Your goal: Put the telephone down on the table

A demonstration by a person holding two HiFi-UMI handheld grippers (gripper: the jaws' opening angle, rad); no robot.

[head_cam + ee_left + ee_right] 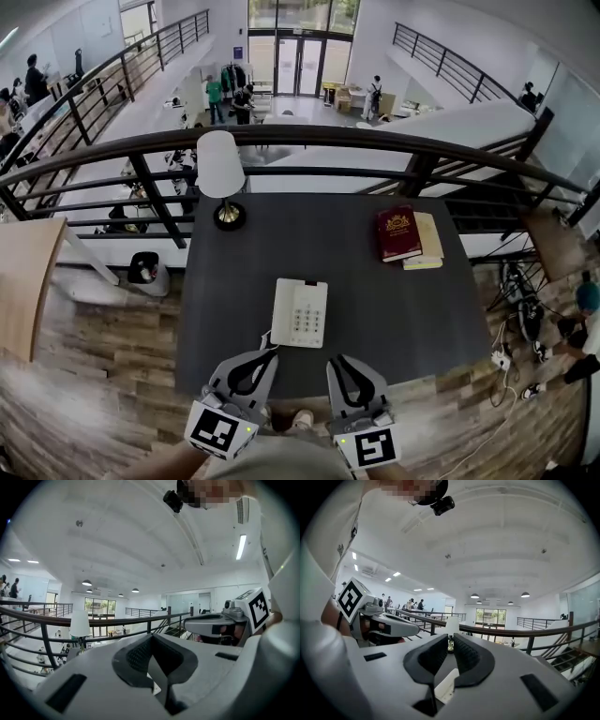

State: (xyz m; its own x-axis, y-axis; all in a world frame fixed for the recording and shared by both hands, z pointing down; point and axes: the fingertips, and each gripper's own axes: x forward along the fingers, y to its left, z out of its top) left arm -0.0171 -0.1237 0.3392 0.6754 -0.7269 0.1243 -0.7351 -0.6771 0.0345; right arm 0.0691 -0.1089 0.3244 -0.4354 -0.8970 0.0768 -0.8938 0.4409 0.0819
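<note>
Telephone [299, 313] lies flat on the table [412, 309] — your left gripper [261, 356] shut empty, right gripper [342, 364] barely apart, empty — placing looks done, next just back away.

Head view: steep down over worktop [394, 309]. Gripper views: level, low at near edge, both facing lamp [451, 625], railing [525, 632].
</note>
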